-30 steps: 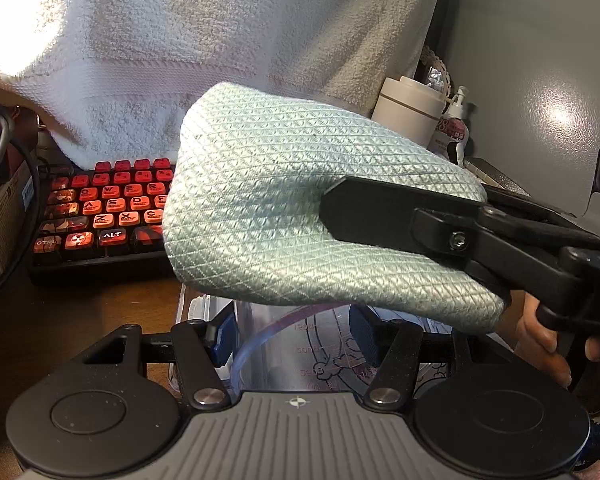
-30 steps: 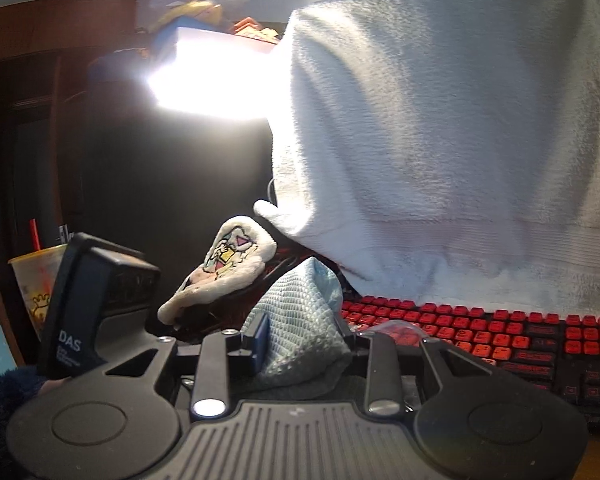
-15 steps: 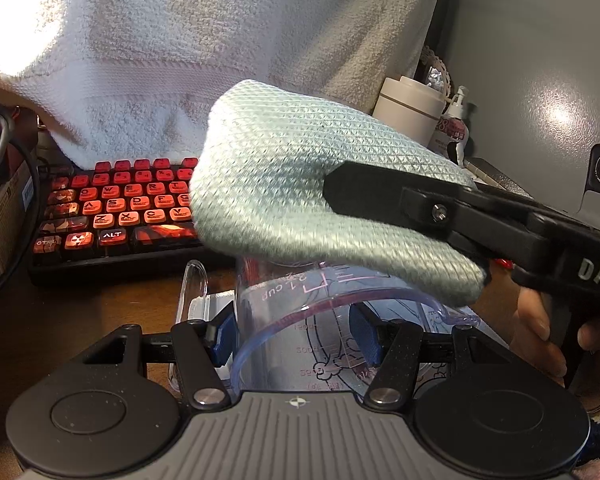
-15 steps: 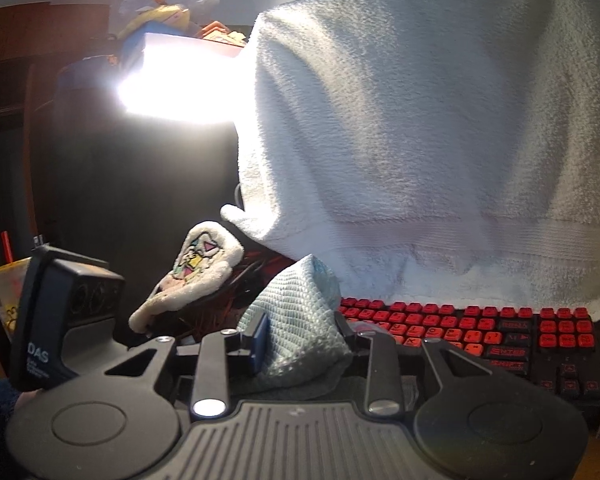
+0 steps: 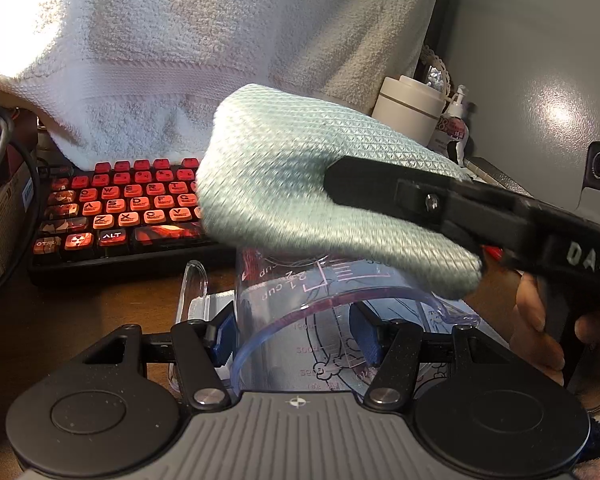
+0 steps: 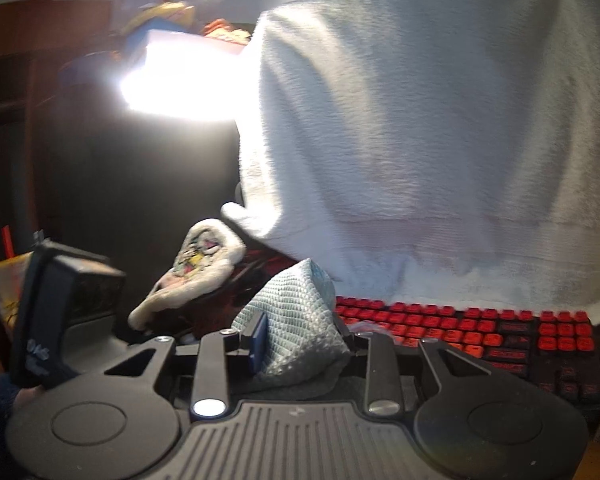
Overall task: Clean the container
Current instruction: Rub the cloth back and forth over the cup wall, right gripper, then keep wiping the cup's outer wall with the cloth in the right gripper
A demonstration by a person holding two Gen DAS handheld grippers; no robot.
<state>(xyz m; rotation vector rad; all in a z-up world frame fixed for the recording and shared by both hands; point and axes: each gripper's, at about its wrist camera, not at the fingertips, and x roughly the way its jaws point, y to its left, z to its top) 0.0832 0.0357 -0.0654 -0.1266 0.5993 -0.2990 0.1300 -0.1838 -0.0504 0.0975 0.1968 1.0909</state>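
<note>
Right gripper [image 6: 300, 344] clamped on cloth [image 5: 320, 192]; left gripper [image 5: 296, 336] clamped on cup [image 5: 320, 320]. Push cloth down inside, rub walls gently, hold cup steady.

Your right gripper [image 6: 300, 344] is clamped on the pale green cloth [image 6: 296, 320], bunched up between the fingers, with the red keyboard [image 6: 480, 328] just behind it, a white towel [image 6: 420, 140] hanging above, and your other gripper [image 6: 60, 312] at lower left.
</note>
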